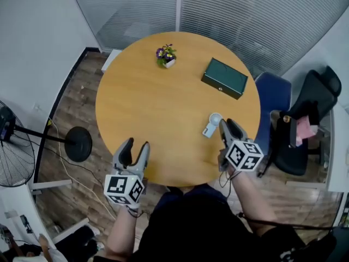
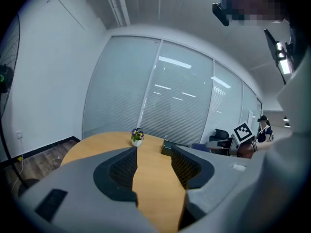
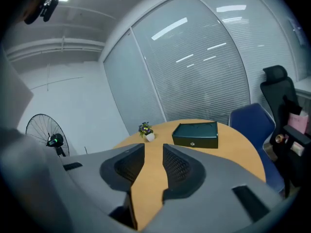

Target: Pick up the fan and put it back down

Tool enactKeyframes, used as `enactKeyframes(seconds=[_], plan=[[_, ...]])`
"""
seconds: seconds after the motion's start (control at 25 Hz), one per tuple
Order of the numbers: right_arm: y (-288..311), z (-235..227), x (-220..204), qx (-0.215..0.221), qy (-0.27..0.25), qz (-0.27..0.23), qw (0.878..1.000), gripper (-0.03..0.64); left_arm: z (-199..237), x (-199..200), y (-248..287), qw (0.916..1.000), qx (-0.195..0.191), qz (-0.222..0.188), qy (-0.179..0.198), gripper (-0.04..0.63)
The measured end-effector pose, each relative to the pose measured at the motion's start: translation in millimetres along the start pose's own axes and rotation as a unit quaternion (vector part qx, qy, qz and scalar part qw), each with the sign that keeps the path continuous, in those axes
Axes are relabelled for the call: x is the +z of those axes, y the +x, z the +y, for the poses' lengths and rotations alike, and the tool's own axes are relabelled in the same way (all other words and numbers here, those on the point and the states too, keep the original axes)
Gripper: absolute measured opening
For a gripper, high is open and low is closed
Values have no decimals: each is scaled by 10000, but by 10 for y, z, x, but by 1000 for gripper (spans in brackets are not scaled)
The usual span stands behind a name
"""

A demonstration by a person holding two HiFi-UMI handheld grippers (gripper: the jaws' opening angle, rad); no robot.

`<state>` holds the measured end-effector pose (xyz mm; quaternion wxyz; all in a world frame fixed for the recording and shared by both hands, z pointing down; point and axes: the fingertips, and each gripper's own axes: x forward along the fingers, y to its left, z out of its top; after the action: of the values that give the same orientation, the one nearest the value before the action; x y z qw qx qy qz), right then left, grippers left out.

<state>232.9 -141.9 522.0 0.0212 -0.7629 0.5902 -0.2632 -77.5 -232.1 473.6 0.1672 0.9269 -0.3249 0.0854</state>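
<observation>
Looking down in the head view, a round wooden counter [image 1: 152, 108] carries a small white fan [image 1: 211, 124] near its right near edge. The right gripper [image 1: 229, 127] sits just right of the fan, apparently not touching it. The left gripper [image 1: 136, 146] hovers at the near edge, well apart from it. A plant [image 1: 166, 55] and a dark box [image 1: 224, 78] stand on the far side, and a floor fan [image 1: 16, 157] stands off the counter to the left.

The fan's round head lies farther and slightly right, its squarish foot nearer and slightly left, so the long axis runs near to far with a slight slant. Whether it lies flat or stands tilted cannot be told. It looks light, stiff and plastic, probably smooth, so the narrow neck or foot is likely the safest hold, not the head.

In the left gripper view, that gripper's [image 2: 153, 154] jaws stand well apart with only bare counter between them. The plant and box lie beyond, and the fan is out of sight.

In the right gripper view, the right gripper's [image 3: 153, 152] jaws are parted by a narrower gap, with nothing held. The box and plant show ahead, but the small fan does not.
</observation>
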Motion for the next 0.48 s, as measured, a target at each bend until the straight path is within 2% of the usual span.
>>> enactKeyframes(seconds=[0.24,0.48], plan=[[455,-468,-525,-252,466,640,9965,145,48,-151,190,9993,231,293,-80,216],[685,-685,-993,-320,808,1370,9868,189,-32,-289,403,9978,308,547,-208,216]])
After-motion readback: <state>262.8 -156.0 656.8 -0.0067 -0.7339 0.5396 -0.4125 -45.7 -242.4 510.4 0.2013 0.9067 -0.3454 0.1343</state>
